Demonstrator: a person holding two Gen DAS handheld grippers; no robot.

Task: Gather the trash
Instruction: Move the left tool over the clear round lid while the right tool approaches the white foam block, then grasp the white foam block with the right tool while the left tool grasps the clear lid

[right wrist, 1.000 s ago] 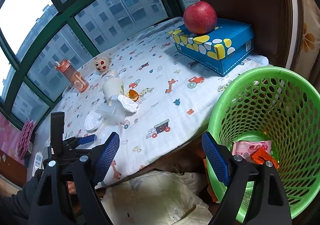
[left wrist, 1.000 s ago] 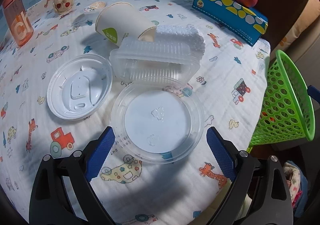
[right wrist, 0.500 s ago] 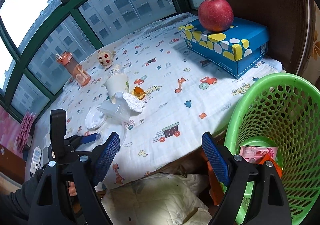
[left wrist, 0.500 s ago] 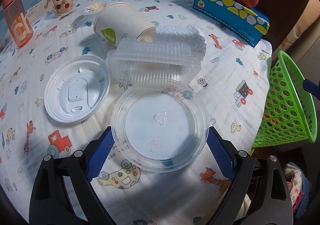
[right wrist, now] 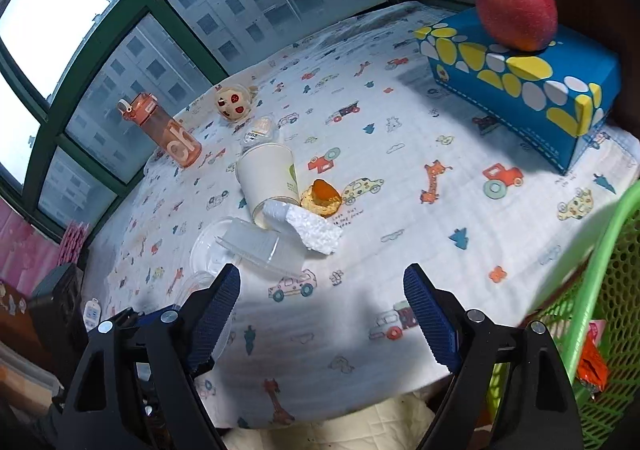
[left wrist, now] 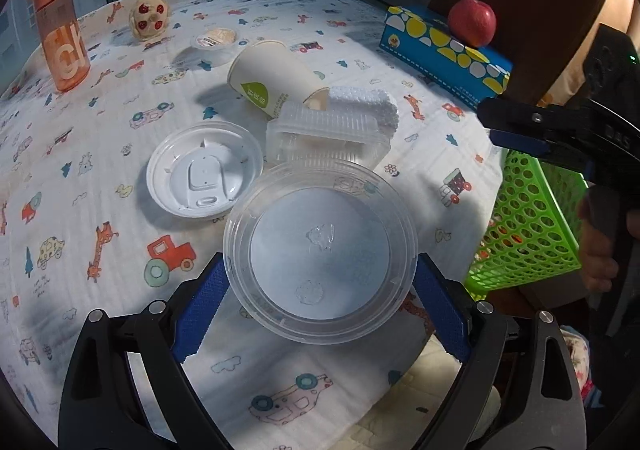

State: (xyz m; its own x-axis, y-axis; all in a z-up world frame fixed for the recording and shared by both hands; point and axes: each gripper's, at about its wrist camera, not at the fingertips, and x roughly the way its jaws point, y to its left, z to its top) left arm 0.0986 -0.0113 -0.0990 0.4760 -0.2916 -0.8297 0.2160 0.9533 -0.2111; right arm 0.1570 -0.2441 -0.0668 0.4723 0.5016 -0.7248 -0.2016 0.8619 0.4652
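Observation:
My left gripper (left wrist: 320, 302) is shut on a round clear plastic lid (left wrist: 319, 252), its blue pads against the lid's two sides, holding it tilted above the table. Beyond it lie a white cup lid (left wrist: 204, 173), a clear plastic box (left wrist: 326, 137), a tipped paper cup (left wrist: 272, 81) and white foam (left wrist: 368, 99). My right gripper (right wrist: 320, 310) is open and empty over the table's near edge; it also shows in the left wrist view (left wrist: 560, 133). Orange food scrap (right wrist: 322, 193) lies by the cup (right wrist: 268, 177). The green basket (left wrist: 528, 226) hangs off the right edge.
An orange bottle (left wrist: 60, 37), a small toy (left wrist: 150, 15) and a sealed small cup (left wrist: 214, 39) stand at the back. A blue tissue box (right wrist: 520, 89) carries a red apple (right wrist: 516, 7). The basket (right wrist: 600, 290) holds some wrappers.
My left gripper closed in around the clear lid and lifted it off the cloth. My right gripper moved away from the basket, forward over the table toward the trash pile.

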